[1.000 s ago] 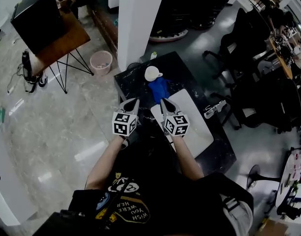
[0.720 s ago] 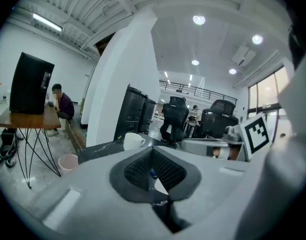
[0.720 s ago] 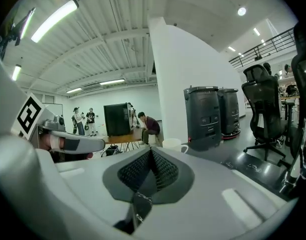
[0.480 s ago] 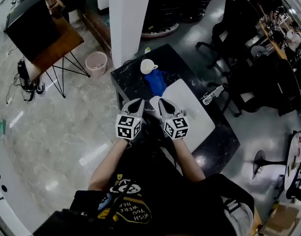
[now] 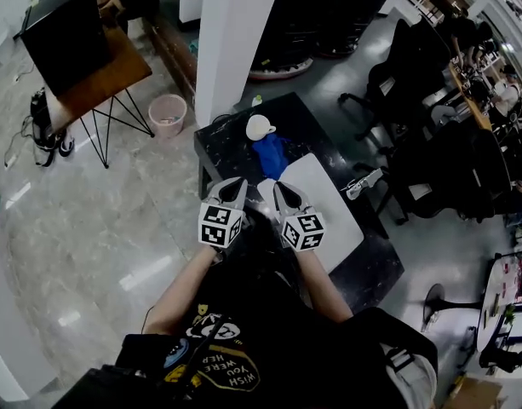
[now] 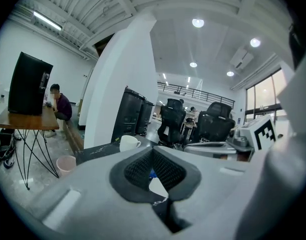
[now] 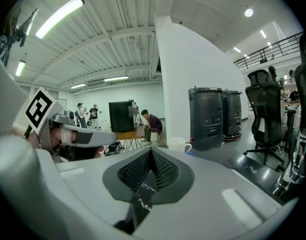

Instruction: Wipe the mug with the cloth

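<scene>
While the left tongs (image 5: 236, 181) and right tongs (image 5: 278, 187) hang closed and empty, one upright mug (image 5: 260, 127), handle pointing right, stands just beside one cloth (image 5: 272, 155) stretched lengthwise toward them on the counter (image 5: 222, 147).

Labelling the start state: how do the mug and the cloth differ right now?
The mug is white and stands upright; the cloth is blue and lies crumpled. The mug sits nearer the far edge of the black table than the cloth. Both rest on that table.

Left tongs (image 6: 153, 150) hide most of the seemingly blue cloth (image 6: 152, 174).
</scene>
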A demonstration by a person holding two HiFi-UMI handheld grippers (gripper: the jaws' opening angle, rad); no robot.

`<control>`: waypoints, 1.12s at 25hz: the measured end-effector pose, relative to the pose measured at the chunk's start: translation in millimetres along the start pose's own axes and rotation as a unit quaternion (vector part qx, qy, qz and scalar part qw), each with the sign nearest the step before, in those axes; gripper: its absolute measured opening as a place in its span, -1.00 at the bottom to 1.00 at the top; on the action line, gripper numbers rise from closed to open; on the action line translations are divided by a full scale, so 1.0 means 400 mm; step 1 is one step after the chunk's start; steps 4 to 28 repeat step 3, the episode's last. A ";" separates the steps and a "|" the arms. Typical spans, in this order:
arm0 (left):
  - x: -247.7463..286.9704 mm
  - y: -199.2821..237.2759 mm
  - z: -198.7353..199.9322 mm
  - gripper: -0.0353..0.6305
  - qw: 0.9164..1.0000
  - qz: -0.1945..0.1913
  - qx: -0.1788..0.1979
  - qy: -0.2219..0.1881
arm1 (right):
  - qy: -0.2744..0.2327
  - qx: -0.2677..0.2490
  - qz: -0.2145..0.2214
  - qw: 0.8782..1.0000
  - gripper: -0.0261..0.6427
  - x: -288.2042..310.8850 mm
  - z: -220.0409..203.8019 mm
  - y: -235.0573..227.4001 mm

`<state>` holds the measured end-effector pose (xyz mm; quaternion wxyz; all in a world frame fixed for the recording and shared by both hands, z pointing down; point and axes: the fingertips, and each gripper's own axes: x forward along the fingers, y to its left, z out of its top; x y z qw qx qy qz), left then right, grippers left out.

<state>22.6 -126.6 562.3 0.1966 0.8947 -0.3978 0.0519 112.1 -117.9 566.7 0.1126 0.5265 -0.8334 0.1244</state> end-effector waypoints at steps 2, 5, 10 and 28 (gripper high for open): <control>-0.018 0.006 -0.006 -0.88 1.000 0.006 -0.009 0.004 | 0.003 0.000 0.007 1.000 -0.93 0.003 -0.001 0.021; -0.028 0.009 -0.009 -0.88 1.000 0.008 -0.015 0.005 | 0.003 0.001 0.011 1.000 -0.93 0.006 0.000 0.032; -0.028 0.009 -0.009 -0.88 1.000 0.008 -0.015 0.005 | 0.003 0.001 0.011 1.000 -0.93 0.006 0.000 0.032; -0.028 0.009 -0.009 -0.88 1.000 0.008 -0.015 0.005 | 0.003 0.001 0.011 1.000 -0.93 0.006 0.000 0.032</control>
